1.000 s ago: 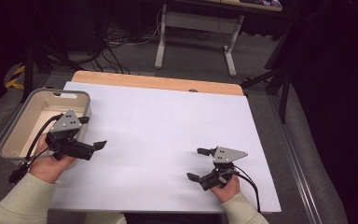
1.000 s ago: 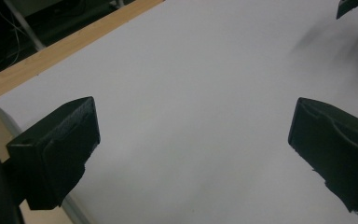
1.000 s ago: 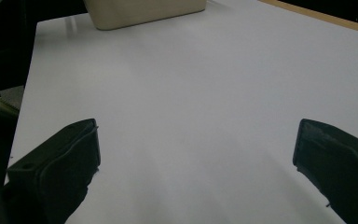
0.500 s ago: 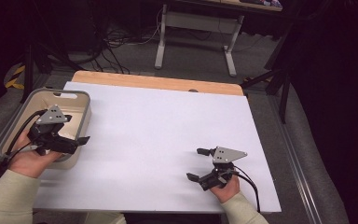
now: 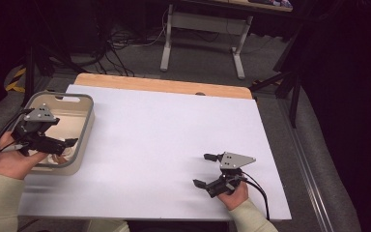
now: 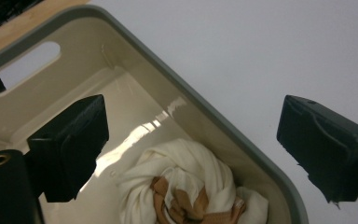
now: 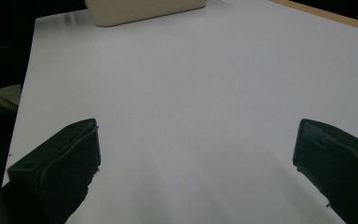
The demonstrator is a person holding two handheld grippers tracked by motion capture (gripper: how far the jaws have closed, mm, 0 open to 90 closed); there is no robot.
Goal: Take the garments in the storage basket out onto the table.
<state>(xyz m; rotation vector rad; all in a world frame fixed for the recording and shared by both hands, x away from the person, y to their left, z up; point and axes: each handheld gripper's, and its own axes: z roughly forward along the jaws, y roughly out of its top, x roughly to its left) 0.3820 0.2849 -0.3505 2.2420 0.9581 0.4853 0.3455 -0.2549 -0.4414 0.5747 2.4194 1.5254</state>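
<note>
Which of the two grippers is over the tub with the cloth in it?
The left gripper, open above the beige plastic tub holding a bundled white cloth. The right gripper sits over the bare white tabletop.

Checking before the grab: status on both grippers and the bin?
Left gripper open, over the bin. Right gripper open, empty, on the white table. White-and-tan cloth bundled in bin. Nothing in the way.

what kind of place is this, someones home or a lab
Most likely a lab or recording workspace, not a home. A person holds a left gripper and a right gripper with trailing cables over a white-covered table, with loose cables on the dark floor behind.
</note>
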